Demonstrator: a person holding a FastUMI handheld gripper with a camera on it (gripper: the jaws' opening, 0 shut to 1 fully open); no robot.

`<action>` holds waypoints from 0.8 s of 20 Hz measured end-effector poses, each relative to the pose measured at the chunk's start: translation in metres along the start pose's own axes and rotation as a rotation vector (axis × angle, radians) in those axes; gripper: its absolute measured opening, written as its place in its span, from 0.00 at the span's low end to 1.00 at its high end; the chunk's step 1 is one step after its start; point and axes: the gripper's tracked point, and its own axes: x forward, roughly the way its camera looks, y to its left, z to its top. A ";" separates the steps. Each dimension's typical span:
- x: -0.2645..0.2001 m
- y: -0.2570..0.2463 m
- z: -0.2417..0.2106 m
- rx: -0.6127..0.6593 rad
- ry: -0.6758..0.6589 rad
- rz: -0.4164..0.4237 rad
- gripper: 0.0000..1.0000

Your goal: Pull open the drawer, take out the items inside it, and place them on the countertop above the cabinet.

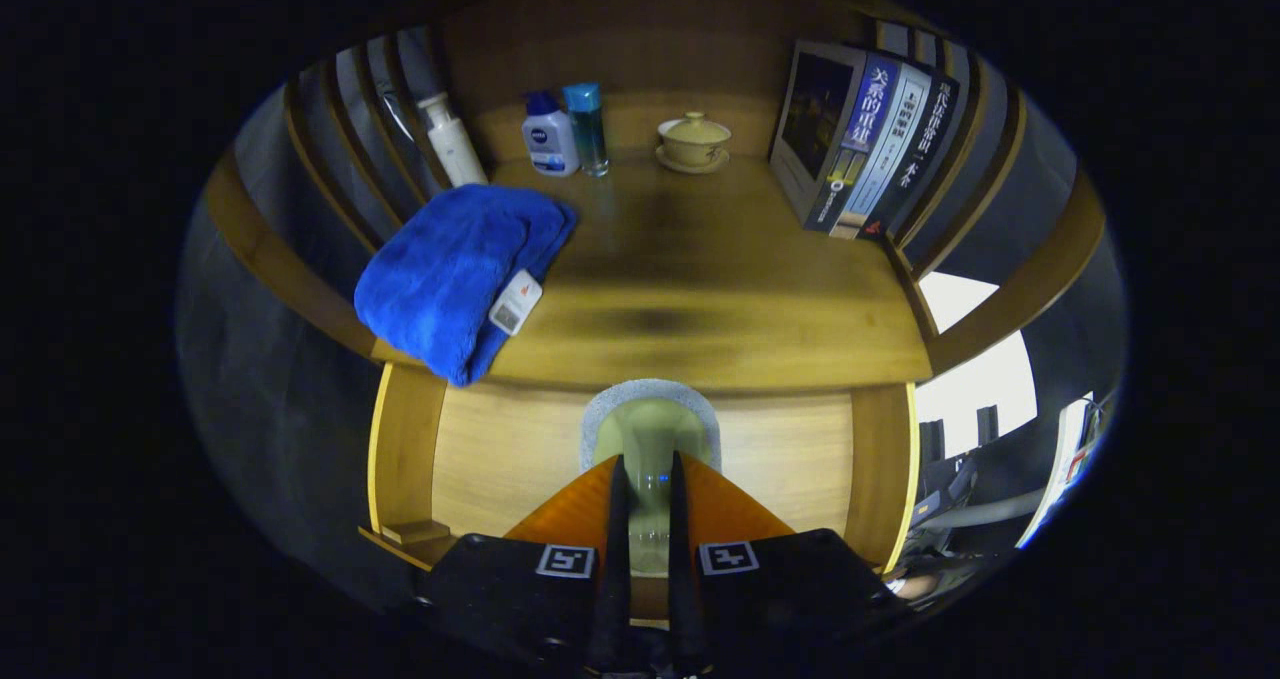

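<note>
countertop (700, 289) bears towel (450, 269); claw (648, 489) pinches bottle (650, 439).

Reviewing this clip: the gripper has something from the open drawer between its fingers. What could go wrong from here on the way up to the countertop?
1. The gripper holds a narrow grey-rimmed item between its fingers; it looks slim and smooth, so it may slip while lifted.
2. The countertop edge overhangs the open drawer; lifting straight up could knock the item against it.
3. The blue towel hangs over the edge; setting down there could drag it off.
</note>
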 end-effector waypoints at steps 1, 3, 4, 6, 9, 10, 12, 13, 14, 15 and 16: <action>-0.002 -0.005 0.012 0.001 -0.011 -0.012 0.25; 0.002 -0.011 0.034 0.008 -0.021 -0.031 0.25; 0.004 -0.013 0.044 0.014 -0.023 -0.037 0.24; 0.016 -0.017 0.062 0.020 -0.016 -0.048 0.24; 0.040 -0.025 0.087 0.026 0.002 -0.069 0.25; 0.047 -0.027 0.094 0.033 0.004 -0.073 0.25; 0.061 -0.032 0.105 0.045 0.013 -0.086 0.25; 0.068 -0.033 0.107 0.051 0.016 -0.086 0.25; 0.072 -0.032 0.107 0.059 0.021 -0.085 0.24; 0.077 -0.033 0.107 0.068 0.021 -0.089 0.25; 0.080 -0.033 0.109 0.074 0.020 -0.088 0.28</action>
